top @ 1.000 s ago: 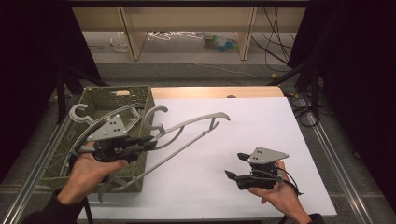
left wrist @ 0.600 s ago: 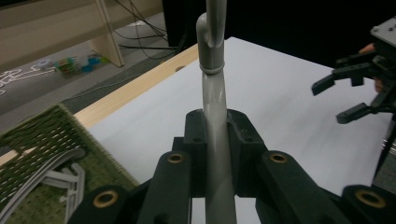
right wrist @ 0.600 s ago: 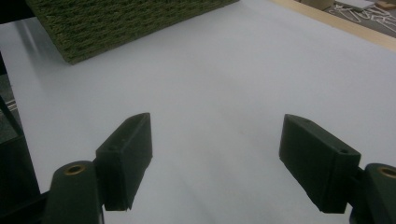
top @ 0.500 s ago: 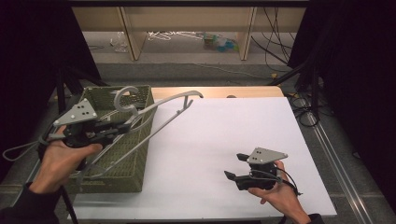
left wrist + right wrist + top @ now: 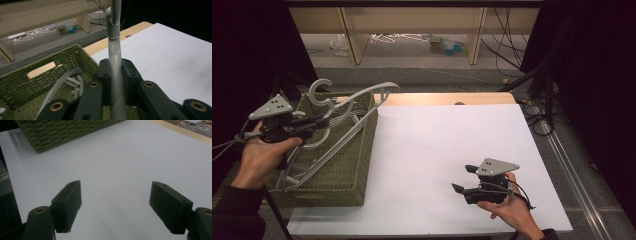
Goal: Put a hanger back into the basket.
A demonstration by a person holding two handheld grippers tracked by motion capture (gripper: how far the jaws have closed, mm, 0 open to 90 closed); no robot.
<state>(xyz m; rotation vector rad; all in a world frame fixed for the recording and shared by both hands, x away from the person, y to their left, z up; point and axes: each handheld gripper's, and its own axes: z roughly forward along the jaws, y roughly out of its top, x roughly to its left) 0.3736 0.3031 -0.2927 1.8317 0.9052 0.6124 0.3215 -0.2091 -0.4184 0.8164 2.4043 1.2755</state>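
A grey plastic clothes hanger hangs over the green woven basket at the table's left. My left gripper is shut on the hanger's neck just below the hook; in the left gripper view the grey neck runs up between the two black jaws, with the basket's far wall behind. More grey hangers lie inside the basket. My right gripper rests low over the white table top at the front right, open, with nothing between its jaws.
The white table top stretches right of the basket, with a wooden strip along its far edge. Beyond it stands a wooden shelf with white hangers on the floor beneath. Cables run along the floor at right.
My left gripper has carried the hanger leftward, from over the table's middle to above the basket. The right gripper has not moved.
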